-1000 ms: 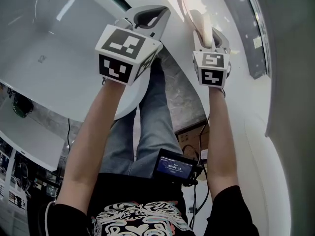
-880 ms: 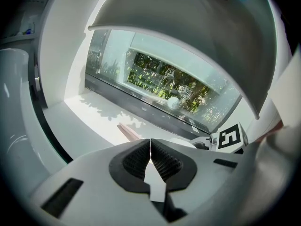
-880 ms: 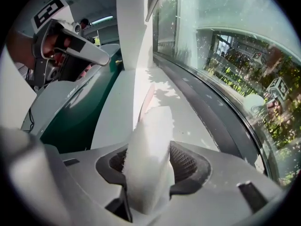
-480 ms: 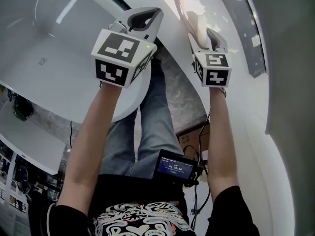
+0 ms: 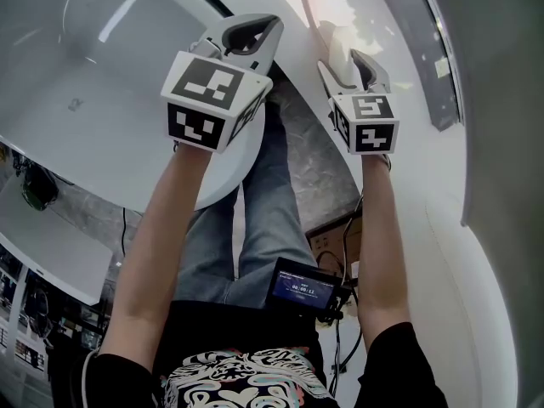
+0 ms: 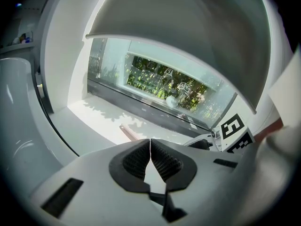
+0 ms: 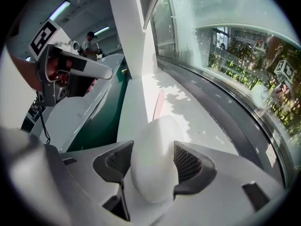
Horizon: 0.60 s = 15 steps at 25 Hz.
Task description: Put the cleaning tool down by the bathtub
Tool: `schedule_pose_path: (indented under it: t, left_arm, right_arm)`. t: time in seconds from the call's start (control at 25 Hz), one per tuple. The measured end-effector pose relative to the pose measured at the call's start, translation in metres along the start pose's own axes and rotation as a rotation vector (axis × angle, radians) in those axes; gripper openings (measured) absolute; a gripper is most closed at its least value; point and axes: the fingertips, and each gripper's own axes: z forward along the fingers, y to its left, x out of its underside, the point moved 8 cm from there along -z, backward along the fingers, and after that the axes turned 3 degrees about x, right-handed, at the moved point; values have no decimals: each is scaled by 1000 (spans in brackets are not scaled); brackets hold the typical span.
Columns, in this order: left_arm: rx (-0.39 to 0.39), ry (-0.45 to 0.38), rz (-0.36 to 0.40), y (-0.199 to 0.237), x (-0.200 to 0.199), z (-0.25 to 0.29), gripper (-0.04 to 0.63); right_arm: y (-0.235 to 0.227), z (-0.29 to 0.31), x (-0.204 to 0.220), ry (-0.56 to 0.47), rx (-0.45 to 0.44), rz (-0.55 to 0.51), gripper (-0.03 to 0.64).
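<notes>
Cleaning tool (image 7: pixel 155 173), far end lost in glare, smooth rounded white handle, slim pinkish shaft along the glossy white ledge's (image 7: pixel 197 112) edge, right gripper (image 7: pixel 154 149) jaws just opened wide around the handle, left gripper (image 6: pixel 150 145) ribbed pads together, empty.

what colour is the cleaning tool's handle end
White handle, clearest in the right gripper view.

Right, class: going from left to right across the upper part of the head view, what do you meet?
bathtub → left gripper → right gripper, whose jaws have just been opening with the cleaning tool between them → dark window track
</notes>
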Motion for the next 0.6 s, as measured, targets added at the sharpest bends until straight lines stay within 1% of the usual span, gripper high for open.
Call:
schedule_pose_path:
  t: [0.24, 0.36, 0.48, 0.6]
  left_arm:
    - [5, 12, 2, -4, 9, -5, 17]
    - [8, 13, 7, -7, 10, -8, 17]
    - [7, 9, 8, -9, 10, -11, 17]
    - [10, 11, 11, -12, 10, -14, 17]
  right_arm:
    - [12, -4, 4, -4, -37, 18, 262]
    - [16, -4, 9, -3, -52, 43, 262]
    - [16, -5, 12, -9, -55, 72, 262]
    - [15, -12, 10, -36, -48, 67, 262]
